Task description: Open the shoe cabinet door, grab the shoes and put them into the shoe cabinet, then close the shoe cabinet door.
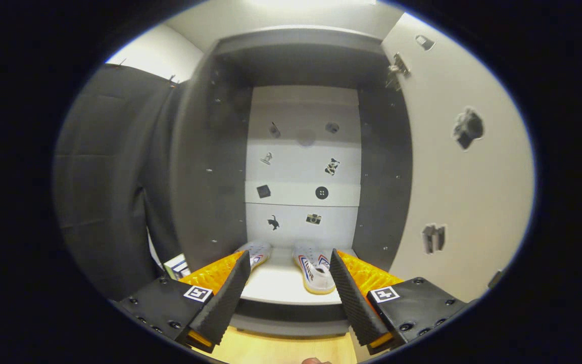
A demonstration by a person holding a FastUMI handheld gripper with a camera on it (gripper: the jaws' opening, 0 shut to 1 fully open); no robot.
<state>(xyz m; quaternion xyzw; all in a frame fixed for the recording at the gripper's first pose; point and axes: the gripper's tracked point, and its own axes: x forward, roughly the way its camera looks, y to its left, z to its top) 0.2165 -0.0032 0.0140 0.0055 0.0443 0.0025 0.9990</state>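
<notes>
The shoe cabinet (210,167) stands straight ahead with dark side walls and a white back panel dotted with small stickers. Its white door (468,187) is swung wide open on the right side. Two white shoes with red and blue stripes rest on the cabinet's white bottom shelf (281,283): the right shoe (316,268) just ahead of the fingers, the left shoe (256,251) partly hidden behind my left finger. My gripper (289,263) is open in front of the shelf, nothing between its fingers.
Black cloth (109,192) hangs to the left of the cabinet. A small box or book (176,266) sits low by the cabinet's left foot. Light wooden floor (276,349) lies below the fingers. Hinges (397,68) show on the door's upper inner edge.
</notes>
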